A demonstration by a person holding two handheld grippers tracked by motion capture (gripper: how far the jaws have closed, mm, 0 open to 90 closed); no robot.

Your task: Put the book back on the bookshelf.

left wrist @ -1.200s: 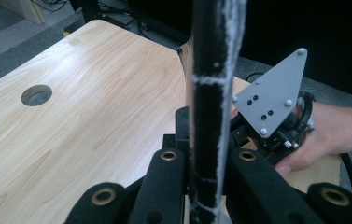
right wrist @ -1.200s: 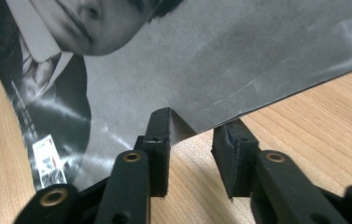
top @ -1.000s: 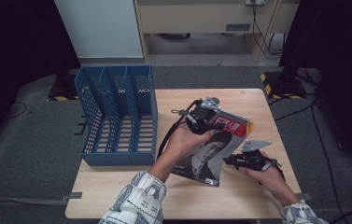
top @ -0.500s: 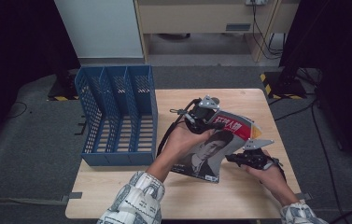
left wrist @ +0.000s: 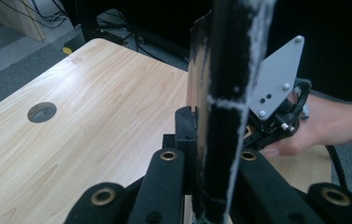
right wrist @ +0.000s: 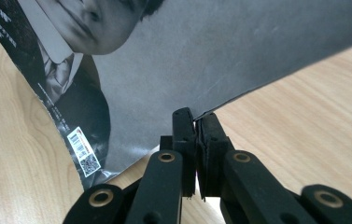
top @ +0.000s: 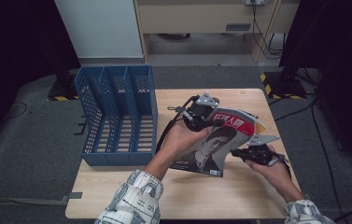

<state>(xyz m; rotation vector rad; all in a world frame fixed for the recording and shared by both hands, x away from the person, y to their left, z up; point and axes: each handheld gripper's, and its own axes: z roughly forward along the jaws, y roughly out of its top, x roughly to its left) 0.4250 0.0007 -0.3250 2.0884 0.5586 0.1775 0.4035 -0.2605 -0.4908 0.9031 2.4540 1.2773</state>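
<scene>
A magazine (top: pixel 211 149) with a dark portrait cover is held above the wooden table (top: pixel 131 191) between both grippers. My left gripper (top: pixel 213 122) is shut on its upper edge, near the red title strip. My right gripper (top: pixel 235 152) is shut on its right edge. In the left gripper view the magazine (left wrist: pixel 225 84) stands edge-on between the jaws, and the other gripper's grey plate (left wrist: pixel 276 84) and a hand show behind it. In the right gripper view my right gripper (right wrist: pixel 196 117) pinches the cover's edge, with the magazine (right wrist: pixel 164 60) tilted over the table.
A blue three-slot file rack (top: pixel 117 116) lies on the table's left side, its open slots facing up. A round cable hole (left wrist: pixel 41 112) sits in the tabletop. Grey floor, cables and dark stands surround the table.
The magazine has tipped up a little and its right side has risen off the table. Both grippers keep their hold and have shifted only slightly.
</scene>
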